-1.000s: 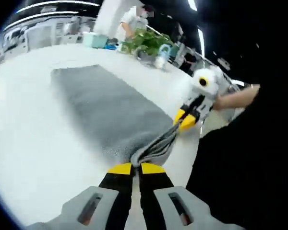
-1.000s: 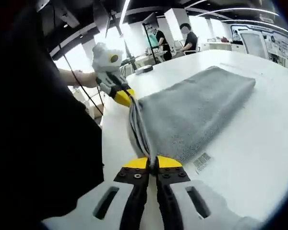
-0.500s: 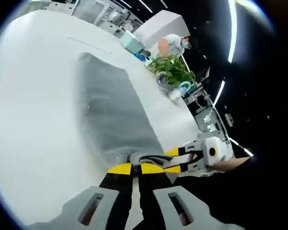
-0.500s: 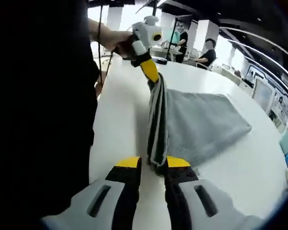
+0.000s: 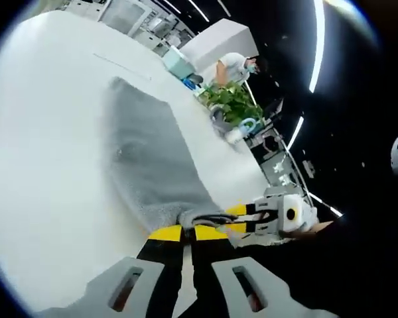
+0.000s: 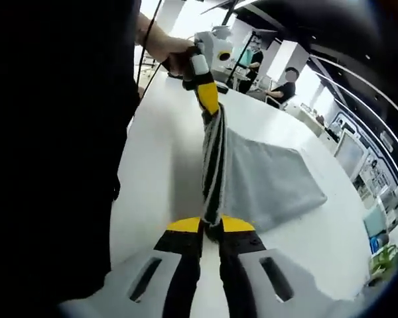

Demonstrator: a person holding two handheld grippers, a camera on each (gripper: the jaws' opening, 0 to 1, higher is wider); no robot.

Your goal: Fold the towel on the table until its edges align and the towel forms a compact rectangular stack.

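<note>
Lifted the near edge higher than a second ago. Left gripper clamped on one corner of the gray towel, right gripper clamped on the other. Rest of towel flat on the table, stretching away. Best carried evenly to the far edge, corners level.

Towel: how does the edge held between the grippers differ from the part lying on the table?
The held edge of the towel is bunched into a narrow band strung between the left gripper and right gripper; the far part lies spread flat on the table. The held edge looks raised; the far part rests down. Both are the same grey cloth.
</note>
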